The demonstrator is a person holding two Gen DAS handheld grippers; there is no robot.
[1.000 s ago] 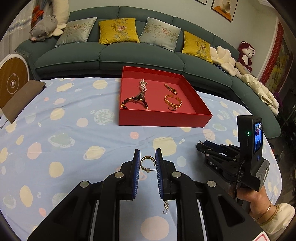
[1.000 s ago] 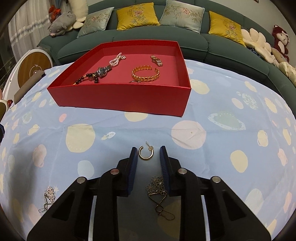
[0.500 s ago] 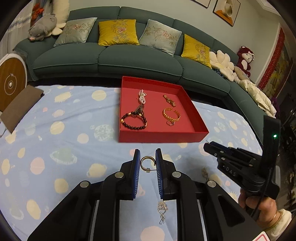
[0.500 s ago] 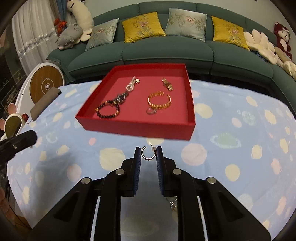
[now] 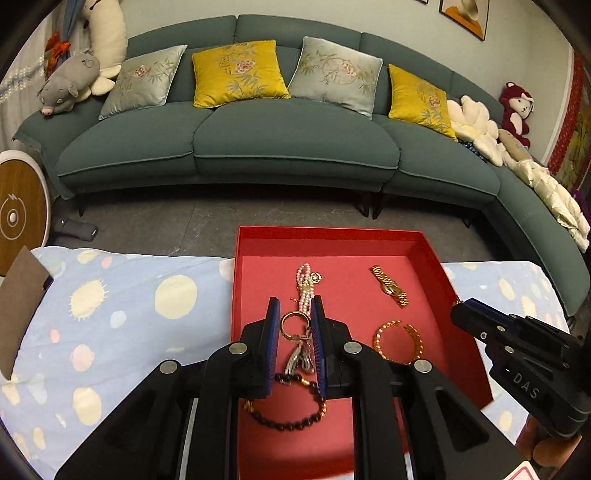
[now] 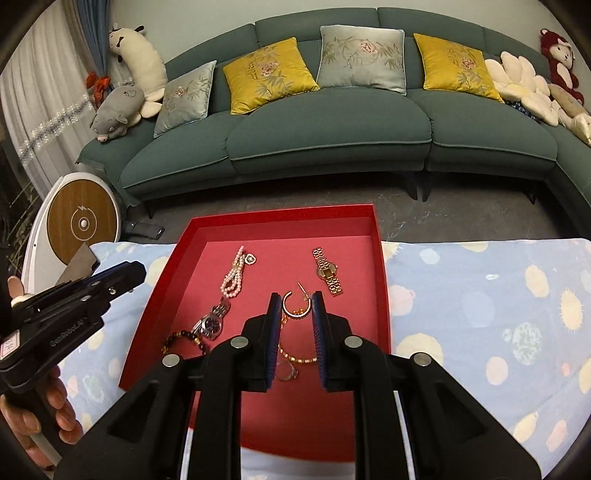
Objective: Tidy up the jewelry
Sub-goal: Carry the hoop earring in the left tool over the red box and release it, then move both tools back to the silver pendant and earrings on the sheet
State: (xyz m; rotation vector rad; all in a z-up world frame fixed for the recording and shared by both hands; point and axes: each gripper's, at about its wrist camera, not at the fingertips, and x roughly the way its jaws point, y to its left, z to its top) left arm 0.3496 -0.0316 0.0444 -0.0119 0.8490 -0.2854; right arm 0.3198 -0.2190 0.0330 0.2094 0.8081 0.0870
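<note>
Above the red tray (image 5: 436,266), both grippers, left (image 5: 294,323) and right (image 6: 295,306), each pinch a hoop earring; bare tray floor lies at 12 o'clock.

A home living room. Along the far wall, a long curved teal fabric sofa (image 5: 280,144) with yellow and pale grey embroidered cushions (image 5: 238,72). Plush toys piled at both ends: grey stuffed pig (image 5: 68,81) far left, dark red teddy bear (image 5: 517,107) far right. Framed picture (image 5: 463,16) above. Near, a pale blue dotted tablecloth (image 5: 110,314).
</note>
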